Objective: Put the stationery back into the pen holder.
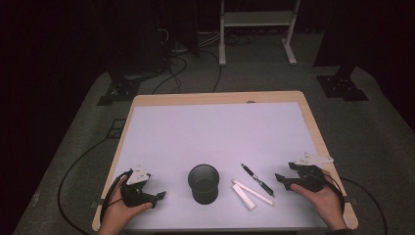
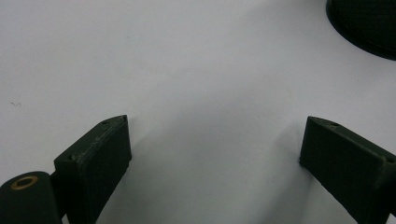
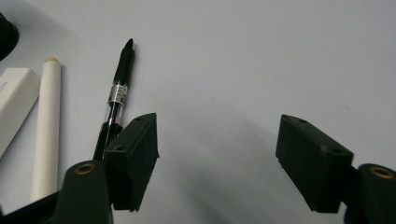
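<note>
A black mesh cup [image 1: 203,183] stands upright near the table's front middle; its rim edge [image 2: 369,25] shows at the top right of the left gripper view. Right of the cup lie a black pen [image 1: 258,180] [image 3: 116,95], a white pen-like stick [image 1: 254,192] [image 3: 45,126] and a flat white eraser-like block [image 1: 243,197] [image 3: 14,105]. My left gripper [image 1: 160,196] [image 2: 215,140] rests open on the sheet left of the cup, nothing between its jaws. My right gripper [image 1: 280,180] [image 3: 217,140] is open just right of the black pen, empty.
A white sheet [image 1: 210,137] covers most of the wooden table [image 1: 313,122]. Cables trail off both front corners. On the floor behind stand black stand bases [image 1: 120,88] and a white metal frame [image 1: 257,29].
</note>
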Available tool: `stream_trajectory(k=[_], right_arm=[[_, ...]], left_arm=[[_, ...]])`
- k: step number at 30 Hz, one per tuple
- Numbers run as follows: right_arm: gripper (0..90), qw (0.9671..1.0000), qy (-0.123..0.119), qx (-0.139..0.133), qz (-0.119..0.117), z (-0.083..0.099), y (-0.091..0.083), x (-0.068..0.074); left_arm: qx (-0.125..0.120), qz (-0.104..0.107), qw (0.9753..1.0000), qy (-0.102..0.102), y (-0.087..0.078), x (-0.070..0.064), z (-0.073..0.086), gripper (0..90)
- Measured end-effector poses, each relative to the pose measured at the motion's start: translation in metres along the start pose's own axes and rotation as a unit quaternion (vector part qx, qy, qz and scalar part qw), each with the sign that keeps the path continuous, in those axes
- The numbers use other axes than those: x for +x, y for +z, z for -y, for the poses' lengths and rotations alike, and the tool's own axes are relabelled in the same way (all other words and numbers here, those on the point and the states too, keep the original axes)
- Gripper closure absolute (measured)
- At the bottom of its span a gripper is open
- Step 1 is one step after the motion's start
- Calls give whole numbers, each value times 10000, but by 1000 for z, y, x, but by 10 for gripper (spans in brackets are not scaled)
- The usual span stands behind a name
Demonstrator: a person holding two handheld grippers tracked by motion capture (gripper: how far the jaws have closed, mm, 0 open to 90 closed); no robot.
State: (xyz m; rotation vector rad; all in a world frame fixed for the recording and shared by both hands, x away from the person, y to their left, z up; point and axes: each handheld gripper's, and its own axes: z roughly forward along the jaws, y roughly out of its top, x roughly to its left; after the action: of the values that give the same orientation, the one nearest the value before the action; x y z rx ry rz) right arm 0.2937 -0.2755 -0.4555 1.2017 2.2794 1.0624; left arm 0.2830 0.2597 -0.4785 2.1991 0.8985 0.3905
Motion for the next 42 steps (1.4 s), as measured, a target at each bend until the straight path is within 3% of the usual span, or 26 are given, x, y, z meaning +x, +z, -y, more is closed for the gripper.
stream_trajectory(k=[5, 8, 18, 25, 35, 37, 42], right_arm=[[321, 10000, -66, 25, 2, -5, 2, 3], [367, 9998, -101, 121, -108, -10, 6, 6], [392, 9988, -210, 272, -356, -19, 14, 12], [421, 9983, -277, 415, -316, -28, 17, 20], [483, 9948, -407, 803, -478, -43, 30, 34], [497, 9936, -334, 920, -562, -45, 32, 36], [519, 9925, -368, 999, -603, -51, 37, 40]], left_arm=[[0, 2, 10000, -3, 0, 0, 0, 80], [1, 2, 10000, -1, 0, 0, 0, 80], [-5, 3, 10000, -6, 0, 0, 0, 80], [-2, 2, 10000, -3, 0, 0, 0, 80], [-4, -1, 10000, 0, 0, 0, 0, 80], [-5, 0, 10000, -5, 0, 0, 0, 80], [-5, 0, 10000, -3, 0, 0, 0, 79]])
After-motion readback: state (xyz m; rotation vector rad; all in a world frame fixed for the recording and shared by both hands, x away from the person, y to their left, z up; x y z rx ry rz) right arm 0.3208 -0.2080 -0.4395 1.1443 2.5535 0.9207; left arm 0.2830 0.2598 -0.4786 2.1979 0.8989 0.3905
